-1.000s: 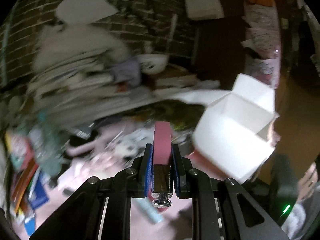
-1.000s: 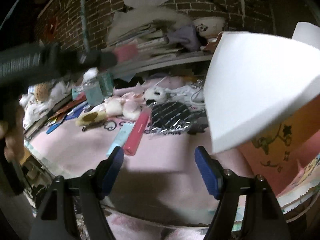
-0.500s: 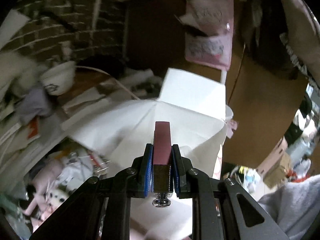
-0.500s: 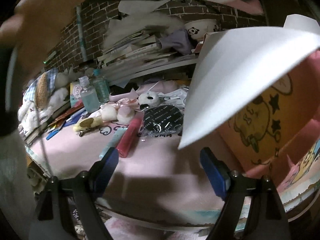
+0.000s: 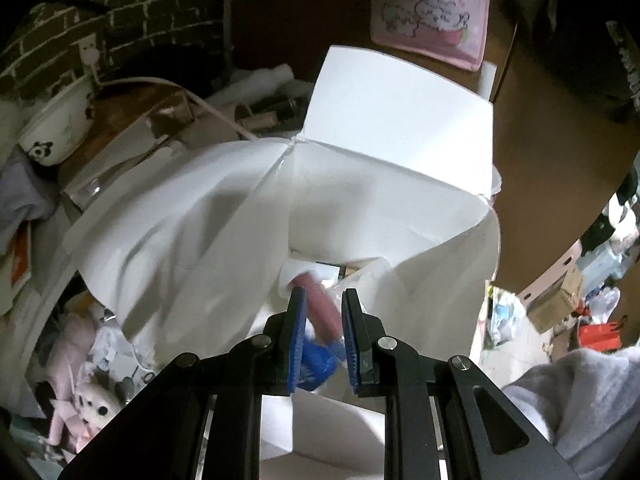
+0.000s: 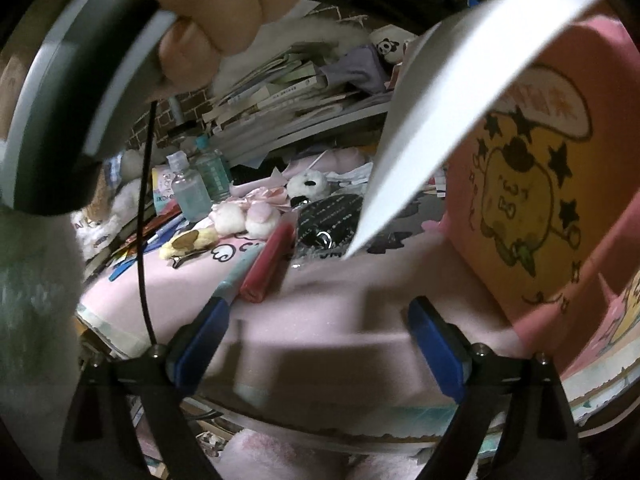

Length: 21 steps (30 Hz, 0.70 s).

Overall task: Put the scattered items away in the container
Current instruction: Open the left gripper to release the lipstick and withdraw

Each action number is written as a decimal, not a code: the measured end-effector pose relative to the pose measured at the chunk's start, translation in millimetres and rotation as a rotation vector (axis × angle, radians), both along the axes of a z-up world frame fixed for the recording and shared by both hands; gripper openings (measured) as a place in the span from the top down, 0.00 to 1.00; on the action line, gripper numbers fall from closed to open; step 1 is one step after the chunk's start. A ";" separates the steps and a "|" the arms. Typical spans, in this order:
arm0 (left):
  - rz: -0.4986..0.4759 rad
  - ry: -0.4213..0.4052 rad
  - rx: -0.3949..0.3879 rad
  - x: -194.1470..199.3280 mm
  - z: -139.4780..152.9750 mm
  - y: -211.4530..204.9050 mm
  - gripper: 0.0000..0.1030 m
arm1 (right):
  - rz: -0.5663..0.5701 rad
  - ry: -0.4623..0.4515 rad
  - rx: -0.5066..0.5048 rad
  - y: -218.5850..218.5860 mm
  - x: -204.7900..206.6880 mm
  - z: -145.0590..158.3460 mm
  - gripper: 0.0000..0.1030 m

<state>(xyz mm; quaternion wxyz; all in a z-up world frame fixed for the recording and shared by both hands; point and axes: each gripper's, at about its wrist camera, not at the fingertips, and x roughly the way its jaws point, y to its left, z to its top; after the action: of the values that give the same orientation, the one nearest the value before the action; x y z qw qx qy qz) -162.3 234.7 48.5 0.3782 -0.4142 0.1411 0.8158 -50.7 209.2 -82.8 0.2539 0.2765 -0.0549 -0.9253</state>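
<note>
Left wrist view: left tongs (image 5: 322,334) are standing narrowly apart w/ nothing between the blue pads, pointing down into a white cardboard box (image 5: 396,120) w/ open flaps. A pink tube-shaped item (image 5: 320,300) is lying inside the box, just beyond the pads and blurred; a blue object (image 5: 318,362) is showing beneath it. A white bowl w/ panda print (image 5: 56,128) is sitting at left, before a brick wall.

Right wrist view: right tongs (image 6: 322,346) are spread wide, holding nothing, over a pink cloth-covered desk (image 6: 340,320). A red tube (image 6: 270,260) and a teal tube (image 6: 240,268) are lying side by side, touching. Near them: black packet w/ white lettering, illegible (image 6: 332,224); two clear bottles (image 6: 200,184); panda plush (image 6: 310,184); fluffy pink-white items (image 6: 246,218). A person's hand (image 6: 232,12) is gripping a grey handle at top left. A pink board w/ yellow cartoon figure (image 6: 532,200) is standing at right; its writing is unreadable.
</note>
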 end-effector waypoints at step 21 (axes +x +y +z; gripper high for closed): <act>-0.010 0.025 -0.046 3.9 -0.1 7.3 0.45 | 0.003 -0.009 -0.007 2.9 2.1 1.6 0.12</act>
<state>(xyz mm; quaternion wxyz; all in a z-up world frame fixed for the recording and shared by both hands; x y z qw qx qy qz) -158.4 241.9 48.5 0.3707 -0.4118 0.1664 0.8156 -48.6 212.2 -81.2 0.2561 0.2798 -0.0587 -0.9234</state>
